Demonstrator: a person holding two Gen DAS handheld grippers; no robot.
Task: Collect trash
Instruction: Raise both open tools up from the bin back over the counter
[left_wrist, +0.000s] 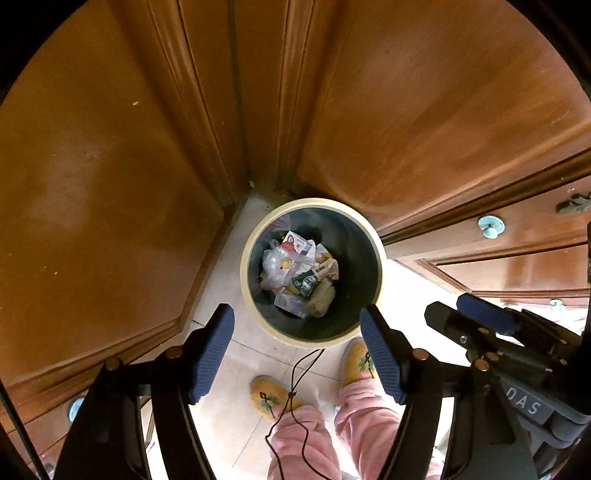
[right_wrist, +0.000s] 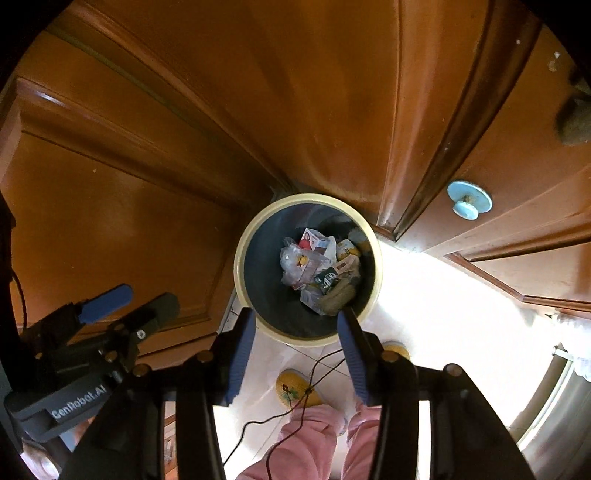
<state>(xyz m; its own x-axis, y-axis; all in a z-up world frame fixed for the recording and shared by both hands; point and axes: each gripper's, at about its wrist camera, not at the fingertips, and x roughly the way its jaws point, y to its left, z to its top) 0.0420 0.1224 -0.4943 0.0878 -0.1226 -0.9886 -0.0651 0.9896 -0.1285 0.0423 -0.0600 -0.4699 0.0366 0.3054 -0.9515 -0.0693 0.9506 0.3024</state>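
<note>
A round trash bin with a cream rim (left_wrist: 381, 258) and a dark liner stands on the tile floor in a corner of wooden cabinets. Inside lies trash (left_wrist: 299, 273): crumpled clear plastic, small printed cartons and a dark green packet. The bin's cream rim (right_wrist: 238, 266) and the trash (right_wrist: 321, 271) also show in the right wrist view. My left gripper (left_wrist: 297, 325) is open and empty, high above the bin's near edge. My right gripper (right_wrist: 297, 323) is open and empty, also above the near rim. Each gripper shows in the other's view, the right one (left_wrist: 465, 314) and the left one (right_wrist: 129, 301).
Wooden cabinet doors (left_wrist: 92, 221) close in on the left and back. A drawer with a pale blue knob (right_wrist: 468, 201) is at the right. The person's pink trousers (left_wrist: 306, 439) and yellow slippers (left_wrist: 267, 397) stand on the floor below, with a thin black cable (left_wrist: 295, 398) hanging.
</note>
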